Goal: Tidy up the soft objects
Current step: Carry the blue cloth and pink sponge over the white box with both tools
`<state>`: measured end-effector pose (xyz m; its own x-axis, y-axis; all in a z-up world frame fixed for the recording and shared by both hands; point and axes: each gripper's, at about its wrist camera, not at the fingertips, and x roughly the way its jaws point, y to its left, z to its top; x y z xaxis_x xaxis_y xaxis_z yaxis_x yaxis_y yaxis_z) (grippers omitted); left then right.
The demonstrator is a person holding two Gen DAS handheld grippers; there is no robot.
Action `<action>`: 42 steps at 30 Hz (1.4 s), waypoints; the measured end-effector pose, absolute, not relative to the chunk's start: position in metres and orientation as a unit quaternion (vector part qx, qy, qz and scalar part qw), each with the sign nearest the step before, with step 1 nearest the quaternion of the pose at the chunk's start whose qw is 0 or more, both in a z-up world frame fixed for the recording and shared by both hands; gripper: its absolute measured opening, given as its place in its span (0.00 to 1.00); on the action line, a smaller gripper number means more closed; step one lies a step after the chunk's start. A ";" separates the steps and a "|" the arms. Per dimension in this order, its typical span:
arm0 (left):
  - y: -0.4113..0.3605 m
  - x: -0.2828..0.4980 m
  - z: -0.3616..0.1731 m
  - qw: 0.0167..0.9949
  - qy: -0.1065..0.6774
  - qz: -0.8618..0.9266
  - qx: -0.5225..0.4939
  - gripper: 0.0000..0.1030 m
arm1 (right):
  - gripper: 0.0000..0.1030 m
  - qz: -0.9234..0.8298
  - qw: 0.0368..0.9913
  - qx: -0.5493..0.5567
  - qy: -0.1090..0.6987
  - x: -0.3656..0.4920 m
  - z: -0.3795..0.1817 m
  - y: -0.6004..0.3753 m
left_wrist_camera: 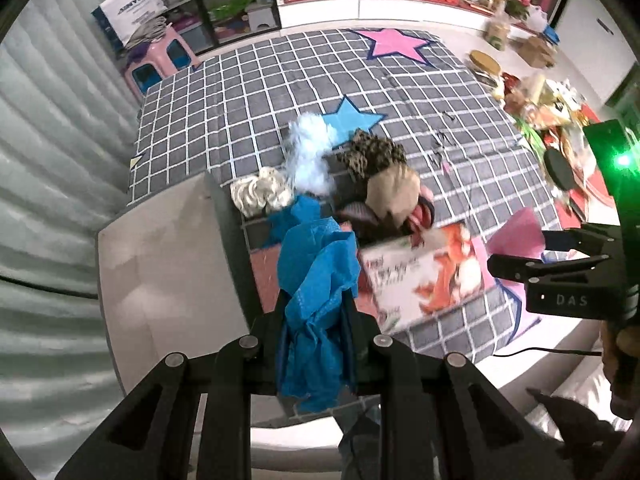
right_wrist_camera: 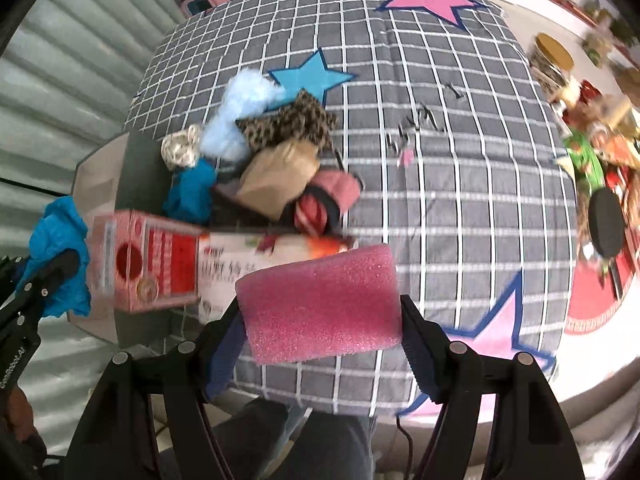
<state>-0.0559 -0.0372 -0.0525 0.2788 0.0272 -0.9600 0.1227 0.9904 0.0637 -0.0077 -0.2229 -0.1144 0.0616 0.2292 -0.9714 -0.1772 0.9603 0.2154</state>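
Note:
My left gripper [left_wrist_camera: 316, 320] is shut on a crumpled blue cloth [left_wrist_camera: 316, 272], which hangs above the near edge of the bed. The same blue cloth [right_wrist_camera: 60, 236] shows at the left of the right wrist view, in the left gripper [right_wrist_camera: 52, 268]. My right gripper [right_wrist_camera: 320, 320] is shut on a pink foam block [right_wrist_camera: 320, 304], held flat between its pads. From the left wrist view the right gripper [left_wrist_camera: 532, 252] appears at the right with the pink foam block [left_wrist_camera: 516, 228]. A heap of soft items [left_wrist_camera: 360, 184] lies on the checked quilt [left_wrist_camera: 400, 92]: cream scrunchie, pale blue fluff, leopard cloth, beige cloth.
A printed carton box [left_wrist_camera: 424, 276] lies beside the heap near the bed's edge. A grey cardboard box flap [left_wrist_camera: 168, 256] stands at the left by the corrugated wall. Cluttered items [right_wrist_camera: 600, 152] crowd the floor on the right. A pink stool [left_wrist_camera: 156, 64] stands behind the bed.

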 end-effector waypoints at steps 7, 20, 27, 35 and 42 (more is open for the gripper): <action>-0.016 -0.086 -0.057 0.797 0.600 -0.029 0.058 0.23 | 0.71 0.153 0.717 0.007 0.680 -0.050 -0.118 -0.195; 0.046 -0.122 -0.066 0.792 0.610 0.041 0.014 0.23 | 0.71 0.237 0.701 -0.059 0.670 -0.091 -0.111 -0.117; 0.082 -0.139 -0.070 0.787 0.611 0.081 -0.020 0.23 | 0.71 0.283 0.693 -0.106 0.655 -0.099 -0.098 -0.071; 0.114 -0.154 -0.077 0.780 0.614 0.116 -0.047 0.23 | 0.71 0.324 0.685 -0.146 0.636 -0.100 -0.083 -0.027; 0.137 -0.158 -0.081 0.773 0.614 0.139 -0.071 0.23 | 0.71 0.341 0.687 -0.150 0.624 -0.089 -0.071 0.001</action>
